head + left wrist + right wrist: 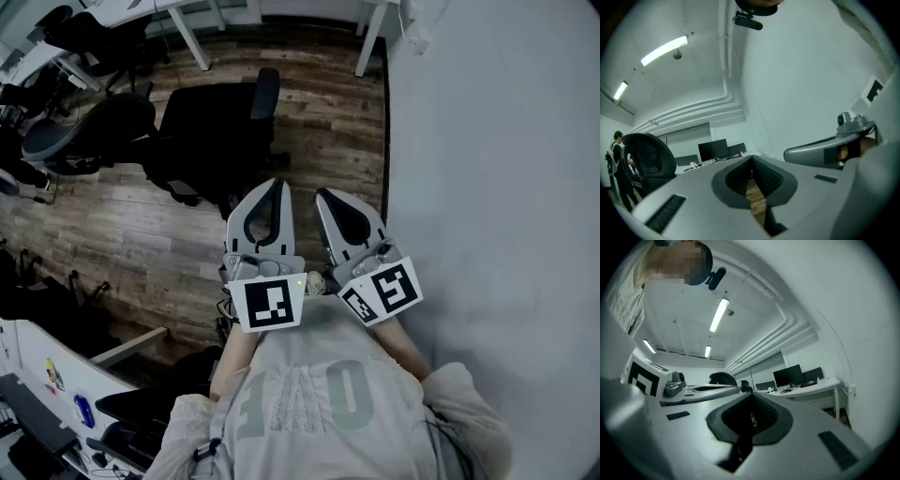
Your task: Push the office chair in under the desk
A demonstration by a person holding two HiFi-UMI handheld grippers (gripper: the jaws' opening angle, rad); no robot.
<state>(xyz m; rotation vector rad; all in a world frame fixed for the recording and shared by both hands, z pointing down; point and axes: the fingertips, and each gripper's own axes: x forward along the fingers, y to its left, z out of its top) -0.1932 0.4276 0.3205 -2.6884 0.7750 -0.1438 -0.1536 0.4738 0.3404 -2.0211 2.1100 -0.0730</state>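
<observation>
The black office chair (214,131) stands on the wood floor, out from the white desk (370,37) whose legs show at the top of the head view. Both grippers are held close together in front of the person's chest, short of the chair and touching nothing. My left gripper (275,189) is shut and empty, its jaws meeting at the tip (752,160). Beside it my right gripper (324,199) is also shut with nothing in it (751,397). A black chair back (647,161) shows at the left of the left gripper view.
A white wall (497,169) runs along the right. More black chairs (89,131) crowd the left side. Another desk with monitors (806,384) stands at the far wall. A person (618,168) stands at the far left. A white desk edge (56,375) lies at lower left.
</observation>
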